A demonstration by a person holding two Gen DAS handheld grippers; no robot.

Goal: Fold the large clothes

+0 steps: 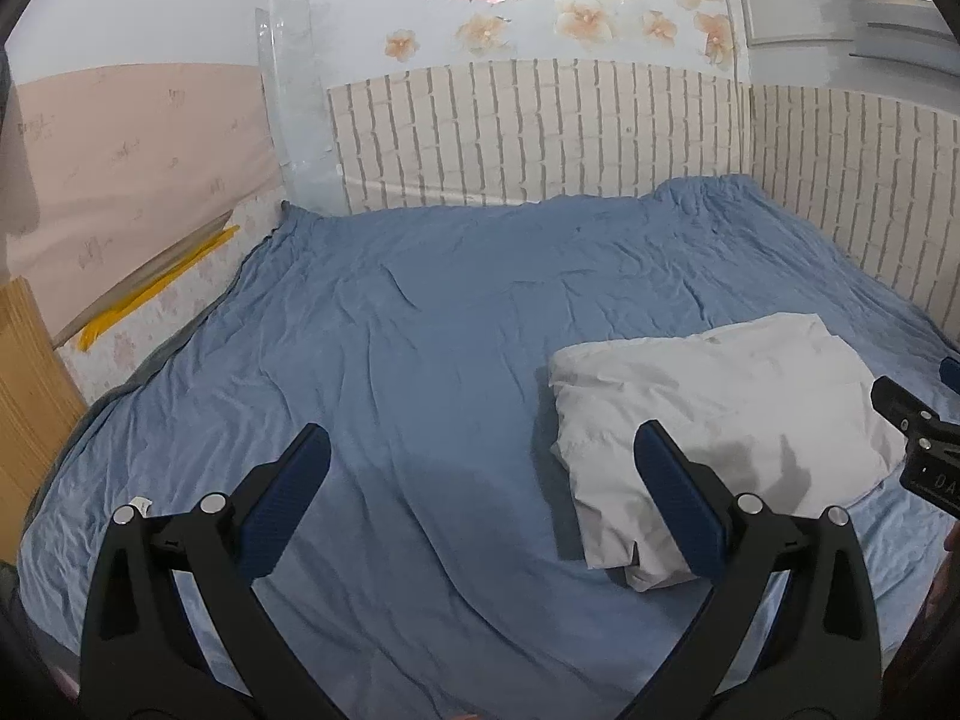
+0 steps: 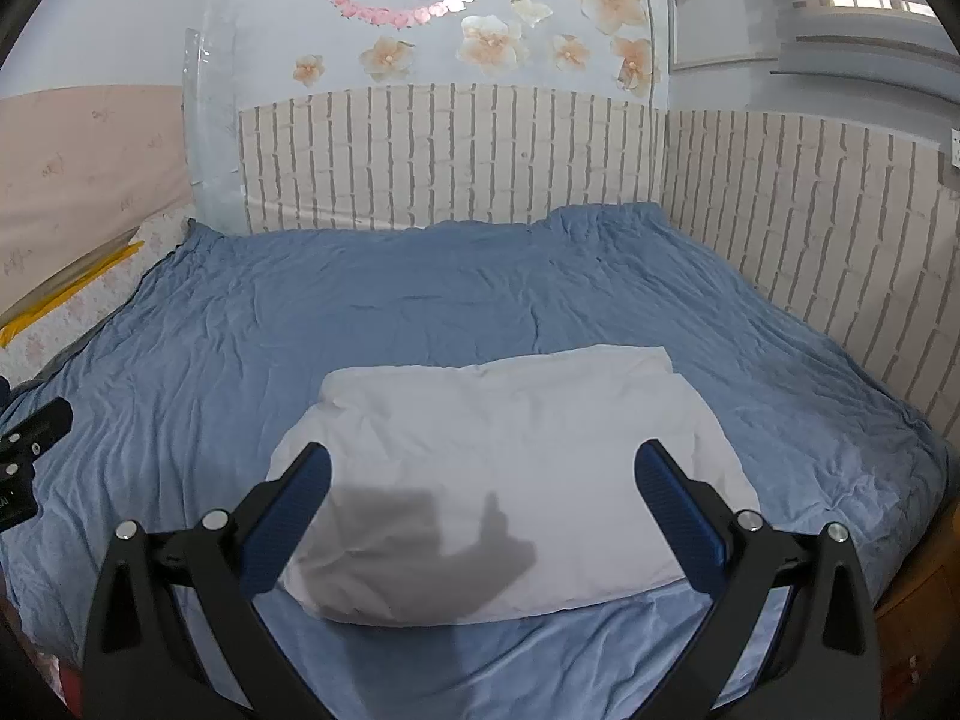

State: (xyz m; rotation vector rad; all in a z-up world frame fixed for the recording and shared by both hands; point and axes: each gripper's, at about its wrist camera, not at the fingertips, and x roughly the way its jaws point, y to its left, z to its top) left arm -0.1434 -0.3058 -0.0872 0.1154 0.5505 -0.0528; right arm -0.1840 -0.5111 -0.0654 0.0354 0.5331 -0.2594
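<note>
A white garment [image 2: 498, 474] lies folded into a thick rectangle on the blue bedsheet [image 2: 420, 312], near the bed's front edge. It also shows in the left wrist view [image 1: 714, 420], to the right. My right gripper [image 2: 483, 468] is open and empty, hovering above the garment's near half, not touching it. My left gripper [image 1: 483, 450] is open and empty above bare blue sheet [image 1: 420, 312], left of the garment. The right gripper's body [image 1: 918, 438] shows at the right edge of the left wrist view.
A brick-pattern panel [image 2: 450, 150] lines the wall behind and to the right of the bed. A pink board [image 1: 132, 180] and yellow strips [image 1: 156, 294] lean at the bed's left. A wooden panel [image 1: 30, 408] stands at the near left.
</note>
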